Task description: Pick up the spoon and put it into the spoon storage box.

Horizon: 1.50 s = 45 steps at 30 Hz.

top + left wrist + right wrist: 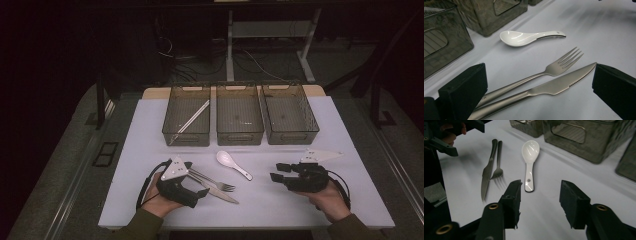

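Left gripper low over the white desk, jaws spread wide and holding nothing, one either side of two steel handles. Between those jaws in the left gripper view: a fork and a serrated knife, side by side and nearly parallel, handles touching or almost so, tines and blade tip pointing away from the camera. Both matte silver, flat on the desk. Just beyond them a glossy white ceramic soup spoon, bowl up, dark edge along its handle and a small hole near the handle end. Right gripper held just above the desk at the right, jaws likewise well apart and empty, pointed toward the spoon, whose handle end lies just past the left jaw in the right gripper view. Left hand wrapped around the left gripper body from below, green sleeve at the wrist; right hand gripping the other from behind. Farther back, three smoky translucent bins in a row: left bin with a pair of pale chopsticks lying diagonally, middle bin and right bin beside it.
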Tool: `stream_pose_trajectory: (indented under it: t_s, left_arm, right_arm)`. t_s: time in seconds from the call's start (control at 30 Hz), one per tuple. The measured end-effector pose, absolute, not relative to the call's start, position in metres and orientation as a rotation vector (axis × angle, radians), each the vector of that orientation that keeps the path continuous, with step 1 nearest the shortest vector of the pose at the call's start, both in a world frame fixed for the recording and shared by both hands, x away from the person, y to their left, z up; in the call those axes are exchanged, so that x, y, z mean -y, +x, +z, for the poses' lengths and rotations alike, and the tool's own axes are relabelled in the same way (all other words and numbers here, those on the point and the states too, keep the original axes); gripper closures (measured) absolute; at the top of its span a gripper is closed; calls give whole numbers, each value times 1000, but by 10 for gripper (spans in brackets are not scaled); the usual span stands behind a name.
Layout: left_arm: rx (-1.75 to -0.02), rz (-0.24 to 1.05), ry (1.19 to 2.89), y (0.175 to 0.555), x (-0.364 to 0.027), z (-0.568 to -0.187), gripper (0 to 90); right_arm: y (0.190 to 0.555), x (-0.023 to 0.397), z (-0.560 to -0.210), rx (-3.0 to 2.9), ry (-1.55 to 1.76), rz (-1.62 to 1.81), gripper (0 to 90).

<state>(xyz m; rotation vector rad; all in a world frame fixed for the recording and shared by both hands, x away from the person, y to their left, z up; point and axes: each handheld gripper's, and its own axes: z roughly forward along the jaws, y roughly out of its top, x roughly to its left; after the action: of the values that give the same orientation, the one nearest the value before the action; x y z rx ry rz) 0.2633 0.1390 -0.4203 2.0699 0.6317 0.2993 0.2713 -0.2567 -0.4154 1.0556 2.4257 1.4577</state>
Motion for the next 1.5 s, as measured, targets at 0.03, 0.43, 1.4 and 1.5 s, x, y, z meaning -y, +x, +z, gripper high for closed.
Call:
stream_pose_trajectory:
  t_s: [0.03, 0.43, 1.4, 1.5]
  left_arm:
    - [-633, 300, 2068, 264, -139, -420, 0]
    - [-642, 309, 2070, 264, -141, -420, 0]
    - [-625, 290, 2054, 264, -142, -418, 0]
    - [-625, 288, 2055, 264, -142, -419, 0]
  right_arm:
    - [272, 254, -415, -2434, 1047, 1460, 585]
    - [284, 219, -415, -2520, 966, 1492, 855]
    - [303, 159, -437, -2657, 854, 1375, 897]
    - [304, 158, -440, -2670, 853, 1338, 897]
